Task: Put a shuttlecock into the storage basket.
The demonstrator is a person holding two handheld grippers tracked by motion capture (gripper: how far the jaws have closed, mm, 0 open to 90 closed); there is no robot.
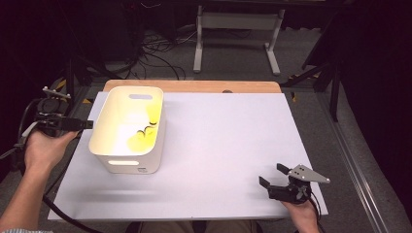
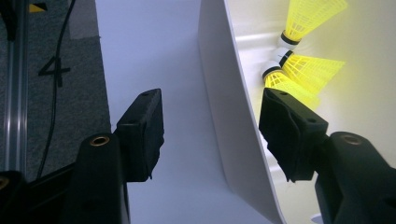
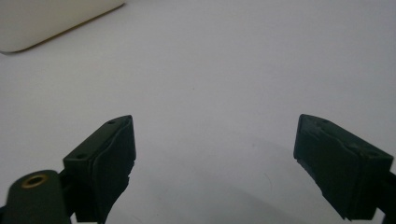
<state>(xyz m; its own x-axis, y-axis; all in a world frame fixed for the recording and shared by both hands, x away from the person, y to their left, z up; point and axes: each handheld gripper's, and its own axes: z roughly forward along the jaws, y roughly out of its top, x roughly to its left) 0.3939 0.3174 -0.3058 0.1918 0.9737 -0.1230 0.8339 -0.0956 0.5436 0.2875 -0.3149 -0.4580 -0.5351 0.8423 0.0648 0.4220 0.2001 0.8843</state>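
My left claw [image 2: 212,130] sits at the near-left wall of the white bin [image 1: 127,160], its jaws parted and straddling that wall: one jaw hangs outside over the tabletop [image 1: 228,145], the other inside the bin. In the left gripper view a gap shows between the outer jaw and the wall, so the claw is released, not pinching anything. Just ahead of the inner jaw lie the yellow shuttlecocks [image 2: 299,70], clustered on the bin floor close to the far wall. In that view at least three show; their white cork heads with black bands point back toward the straddled wall, and the yellow skirts flare away from the claw, so their long axes run roughly across the bin, fanned a little apart. The nearest one lies just beyond the inner jaw's tip; I cannot tell whether it touches. My right claw [image 1: 273,175] rests well apart from the bin, low over bare tabletop at the near right, jaws spread wide with nothing between them, pointing toward the bin.
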